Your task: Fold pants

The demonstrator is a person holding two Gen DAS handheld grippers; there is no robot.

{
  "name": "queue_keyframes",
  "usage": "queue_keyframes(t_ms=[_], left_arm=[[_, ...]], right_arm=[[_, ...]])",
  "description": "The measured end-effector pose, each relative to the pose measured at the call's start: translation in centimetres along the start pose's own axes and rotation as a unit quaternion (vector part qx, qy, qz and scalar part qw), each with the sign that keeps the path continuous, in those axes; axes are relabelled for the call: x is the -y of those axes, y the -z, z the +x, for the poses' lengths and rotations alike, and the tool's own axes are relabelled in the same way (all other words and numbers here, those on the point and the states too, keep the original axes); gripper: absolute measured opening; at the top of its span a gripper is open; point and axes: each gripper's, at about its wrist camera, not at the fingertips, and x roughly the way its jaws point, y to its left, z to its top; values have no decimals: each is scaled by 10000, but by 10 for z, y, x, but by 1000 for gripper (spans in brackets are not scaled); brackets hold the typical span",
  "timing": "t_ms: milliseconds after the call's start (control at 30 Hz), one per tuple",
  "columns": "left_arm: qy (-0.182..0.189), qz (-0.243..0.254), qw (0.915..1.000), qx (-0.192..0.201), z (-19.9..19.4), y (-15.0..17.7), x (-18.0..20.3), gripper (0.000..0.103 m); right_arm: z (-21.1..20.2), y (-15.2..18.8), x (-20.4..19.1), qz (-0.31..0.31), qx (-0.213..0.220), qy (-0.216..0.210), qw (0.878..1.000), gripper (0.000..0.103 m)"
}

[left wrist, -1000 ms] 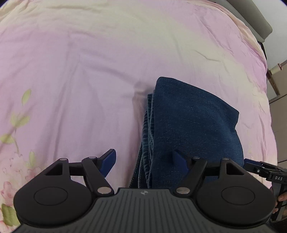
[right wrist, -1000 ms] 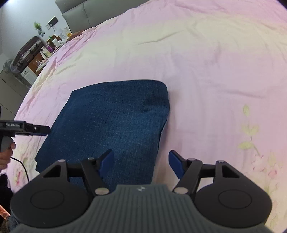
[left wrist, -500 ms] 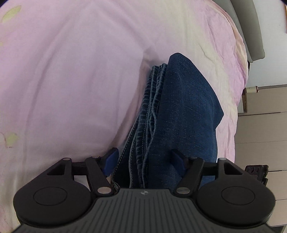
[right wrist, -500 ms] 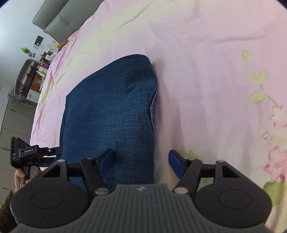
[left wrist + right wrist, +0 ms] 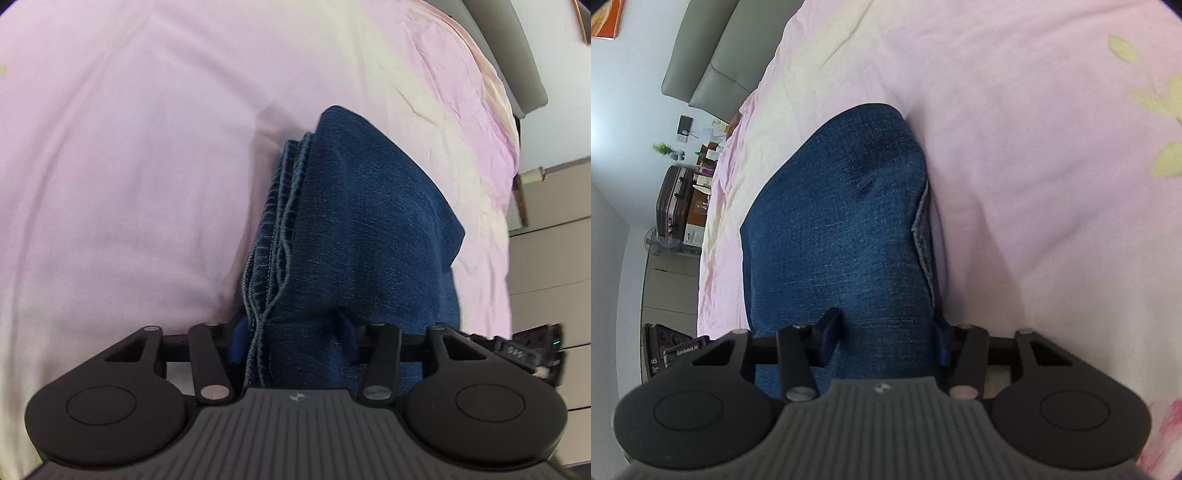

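Note:
Folded dark blue denim pants (image 5: 362,221) lie on a pink bedsheet (image 5: 129,166). My left gripper (image 5: 291,336) straddles the near end at the side with the stacked seam edges. Its jaws are closing, and the blue pads press the denim from both sides. In the right wrist view the same pants (image 5: 842,221) stretch away over the sheet (image 5: 1034,184). My right gripper (image 5: 886,338) is at their near end on the opposite side. Its jaws are closing too, one pad on the top layer and the other at the edge. The cloth fills both gaps.
A grey headboard (image 5: 517,55) (image 5: 713,66) stands at the far end of the bed. Pale drawers (image 5: 546,258) lie past the bed's edge. A brown suitcase (image 5: 672,206) and a cluttered shelf are beyond it. Each view shows the other gripper's body (image 5: 528,343) (image 5: 672,354) at its margin.
Both grippers have dropped and tipped down onto the near end of the pants. Their fingers stood wide apart before and now have come together around the denim.

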Motion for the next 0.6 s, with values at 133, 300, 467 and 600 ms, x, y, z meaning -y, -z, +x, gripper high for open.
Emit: queue_keyframes(t_ms=[133,300,467,600], left_arm=[[-441,388,9977,338,-14,11,21,43],[-729,669,9926,701,-37,22,39,33],[-771,787,9888,1010,-68,27,50,31],[-847,765,9854,1263,-103,27,42,30]], right_arm=[[-8,0,-26,-497,29,276,9984,24],[-23,0,-56,-939,86,451,9945,18],[-45,1,-89,-1362,188,414,9896,16],[-49,4,-118,-1543,222,204,9876,15]])
